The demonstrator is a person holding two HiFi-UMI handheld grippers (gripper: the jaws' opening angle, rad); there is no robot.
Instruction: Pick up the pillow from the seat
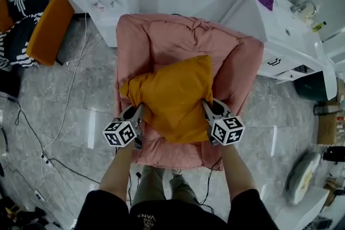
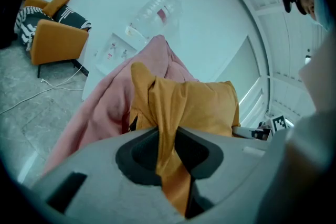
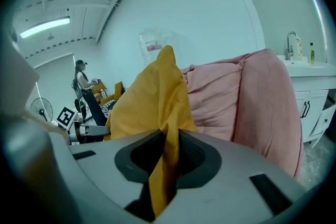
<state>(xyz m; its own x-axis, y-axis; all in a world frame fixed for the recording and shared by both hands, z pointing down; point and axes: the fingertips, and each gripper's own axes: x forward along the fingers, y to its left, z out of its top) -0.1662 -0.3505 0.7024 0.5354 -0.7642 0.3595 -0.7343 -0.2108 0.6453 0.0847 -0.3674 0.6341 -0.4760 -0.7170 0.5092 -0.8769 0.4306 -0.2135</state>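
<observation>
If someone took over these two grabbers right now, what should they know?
The left gripper is shut on the yellow pillow, pinching fabric at its left edge.
The right gripper is shut on its right edge.
The pillow is over the seat of the pink armchair; I cannot tell whether it has left the cushion.
Done: both grips.
Left: lift it clear of the seat.
</observation>
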